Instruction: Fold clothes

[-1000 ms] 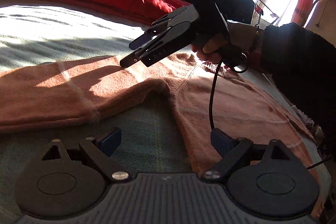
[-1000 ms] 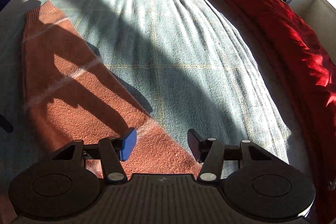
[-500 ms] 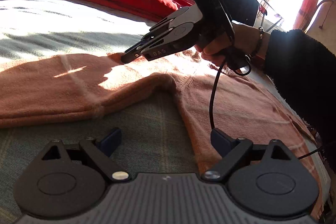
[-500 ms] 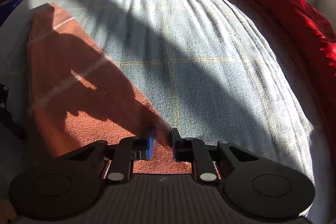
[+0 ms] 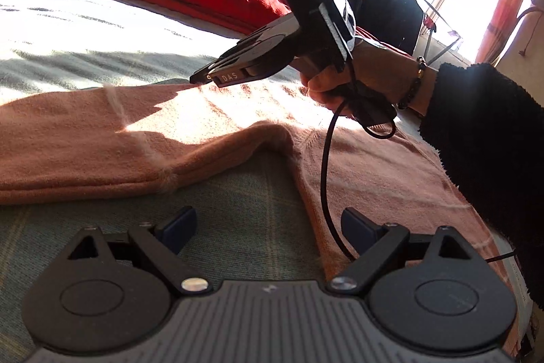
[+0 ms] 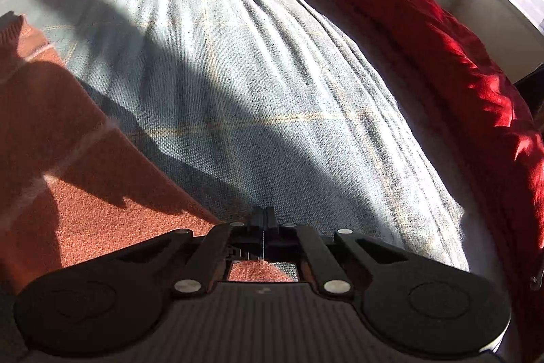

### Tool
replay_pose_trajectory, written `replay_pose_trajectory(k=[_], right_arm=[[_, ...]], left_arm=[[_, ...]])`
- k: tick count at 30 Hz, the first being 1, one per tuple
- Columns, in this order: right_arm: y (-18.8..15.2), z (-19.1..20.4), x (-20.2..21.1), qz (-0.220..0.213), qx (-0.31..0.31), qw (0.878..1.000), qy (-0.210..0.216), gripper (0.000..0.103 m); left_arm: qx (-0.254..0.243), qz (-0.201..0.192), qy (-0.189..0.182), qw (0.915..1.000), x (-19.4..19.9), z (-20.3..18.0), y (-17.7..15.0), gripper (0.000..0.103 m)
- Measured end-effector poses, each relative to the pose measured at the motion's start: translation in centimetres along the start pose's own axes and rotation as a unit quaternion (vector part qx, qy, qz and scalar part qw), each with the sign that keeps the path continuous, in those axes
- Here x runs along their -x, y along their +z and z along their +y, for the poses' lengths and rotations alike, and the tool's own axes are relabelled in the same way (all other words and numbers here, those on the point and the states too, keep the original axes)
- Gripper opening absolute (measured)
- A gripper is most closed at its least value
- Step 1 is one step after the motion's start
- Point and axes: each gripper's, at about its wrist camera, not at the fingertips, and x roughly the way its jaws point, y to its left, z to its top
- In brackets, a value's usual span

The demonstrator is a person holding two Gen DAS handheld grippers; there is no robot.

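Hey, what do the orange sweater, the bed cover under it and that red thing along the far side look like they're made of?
Sweater: fuzzy knit, probably wool or a blend; loose fibres catch the light and the cuff is ribbed.
Bed cover: coarse woven cloth, matte pale green-grey with thin tan lines; the weave's grain shows.
Red bedding: smooth fabric with a slight sheen and sharp creases, possibly cotton or synthetic; I can't tell which.

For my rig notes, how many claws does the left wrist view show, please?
2: the left claw at the bottom, open; the right claw beyond it, shut at the far edge of the sweater.
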Motion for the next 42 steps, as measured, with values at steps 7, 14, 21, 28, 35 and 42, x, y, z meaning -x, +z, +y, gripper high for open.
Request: replay_pose_trajectory(k=[7, 14, 21, 28, 35, 42], right_arm=[[-2.4, 0.7, 5.8, -0.006, -0.042, 0.999, -0.011, 0.024], [-5.2, 3.9, 9.3, 0.016, -0.047, 0.999, -0.020, 0.034], [-10.3, 6.5, 14.8, 0.018, -0.133, 0.990, -0.049, 0.048], [-17.5, 10.9, 21.1, -0.010, -0.213, 0.976, -0.033, 0.048], [-21.7, 13.6, 24.7, -0.079, -0.254, 0.964, 0.007, 0.050], [-23.6, 13.3, 26.1, -0.146, -0.300, 0.942, 0.021, 0.054]], left_arm=[[0.001, -0.002, 0.006, 1.0000, 0.0, 0.0, 0.1, 0.092], [-0.002, -0.003, 0.010, 0.9999, 0.1, -0.1, 0.1, 0.092], [-0.011, -0.020, -0.009, 0.9997, 0.6, -0.5, 0.2, 0.092], [-0.047, -0.024, -0.018, 0.9984, 0.5, -2.0, 0.9, 0.092], [-0.217, -0.008, -0.018, 0.9759, 2.0, -4.0, 6.3, 0.091], [-0.254, 0.074, 0.001, 0.9644, -3.2, 1.3, 14.5, 0.040]])
